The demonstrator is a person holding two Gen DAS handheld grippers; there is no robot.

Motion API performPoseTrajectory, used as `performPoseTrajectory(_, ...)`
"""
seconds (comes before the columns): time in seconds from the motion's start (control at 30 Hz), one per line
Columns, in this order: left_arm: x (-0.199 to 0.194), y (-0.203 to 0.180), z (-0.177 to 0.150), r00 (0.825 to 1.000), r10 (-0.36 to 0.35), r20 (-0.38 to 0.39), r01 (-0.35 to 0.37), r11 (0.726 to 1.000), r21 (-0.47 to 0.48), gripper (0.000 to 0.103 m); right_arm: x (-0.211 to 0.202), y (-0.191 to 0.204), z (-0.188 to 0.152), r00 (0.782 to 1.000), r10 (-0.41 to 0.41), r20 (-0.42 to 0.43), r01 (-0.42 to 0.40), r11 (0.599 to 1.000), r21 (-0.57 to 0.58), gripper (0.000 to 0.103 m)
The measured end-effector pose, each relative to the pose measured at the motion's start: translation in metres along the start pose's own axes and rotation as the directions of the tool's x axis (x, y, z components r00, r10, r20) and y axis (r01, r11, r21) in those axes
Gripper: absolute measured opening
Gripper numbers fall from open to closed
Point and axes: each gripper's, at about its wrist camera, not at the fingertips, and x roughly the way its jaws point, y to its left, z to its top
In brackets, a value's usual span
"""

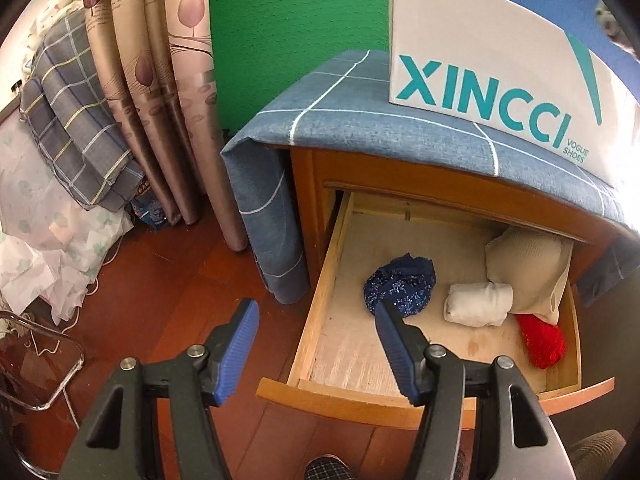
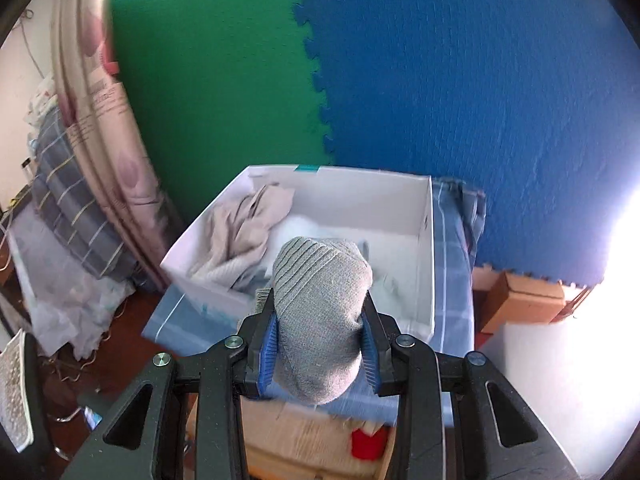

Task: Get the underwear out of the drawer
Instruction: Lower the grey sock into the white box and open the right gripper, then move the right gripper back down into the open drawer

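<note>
The wooden drawer [image 1: 320,300] of the nightstand stands pulled open. In it lie a dark blue sparkly bundle [image 1: 400,284], a white roll [image 1: 478,304], a beige folded piece [image 1: 528,268] and a red bundle [image 1: 542,340]. My left gripper [image 1: 316,312] is open and empty, hovering over the drawer's left front corner. My right gripper [image 2: 320,320] is shut on a rolled grey knit piece [image 2: 320,316], held above the front of a white box [image 2: 424,248] that holds a beige garment [image 2: 244,236].
The white XINCCI shoe box [image 1: 500,80] stands on the blue checked cloth [image 1: 360,120] over the nightstand. Curtains [image 1: 160,100] and folded bedding [image 1: 68,120] are to the left. A metal chair frame [image 1: 48,360] stands on the wood floor. Green and blue foam wall behind.
</note>
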Motion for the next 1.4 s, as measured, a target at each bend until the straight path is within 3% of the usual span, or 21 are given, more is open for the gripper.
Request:
performPoseTrajectory(0.13,0.003,0.001,0.000,1.000,-0.007,-0.010,0.007,1.000,-0.003,0.062,0.033,-0.007,0.020,0.997,-0.075,-0.033,0.075,0.997,-0.004,0.033)
performPoseTrajectory(0.37,0.009,0.004,0.000,0.999,-0.030,-0.031,0.029,0.999,-0.027,0.062,0.086,-0.029,0.020,0.977,-0.165,-0.137,0.168,0.986,0.013,0.034)
performPoseTrajectory(0.57,0.013,0.003,0.000,0.998,-0.048,-0.043,0.046,0.998,-0.029,0.062,0.106,-0.038,0.011,0.969,-0.156,-0.191,0.163,0.986,0.024,0.040)
performPoseTrajectory(0.63,0.013,0.003,0.000,0.998,-0.053,-0.044,0.052,0.998,-0.032,0.062,0.107,-0.037,0.008,0.969,-0.162,-0.186,0.168,0.986,0.016,0.041)
performPoseTrajectory(0.77,0.015,0.006,-0.001,0.997,-0.062,-0.050,0.060,0.997,-0.045,0.062,0.101,-0.035,0.008,0.970,-0.184,-0.160,0.187,0.982,0.006,0.056)
performPoseTrajectory(0.9,0.017,0.007,-0.001,0.996,-0.067,-0.059,0.063,0.996,-0.057,0.062,0.088,-0.032,0.011,0.974,-0.192,-0.123,0.192,0.981,-0.014,0.060)
performPoseTrajectory(1.13,0.017,0.009,-0.001,0.996,-0.066,-0.068,0.062,0.996,-0.066,0.062,0.035,-0.021,-0.003,0.994,-0.091,-0.052,0.088,0.994,-0.064,0.060)
performPoseTrajectory(1.27,0.018,0.010,-0.001,0.995,-0.072,-0.071,0.066,0.995,-0.075,0.062,0.015,-0.006,-0.034,0.993,-0.006,-0.115,-0.013,0.986,-0.165,0.060)
performPoseTrajectory(1.4,0.018,0.012,-0.001,0.995,-0.077,-0.070,0.071,0.994,-0.087,0.062,0.013,0.007,-0.081,0.976,0.033,-0.213,-0.083,0.970,-0.229,0.059)
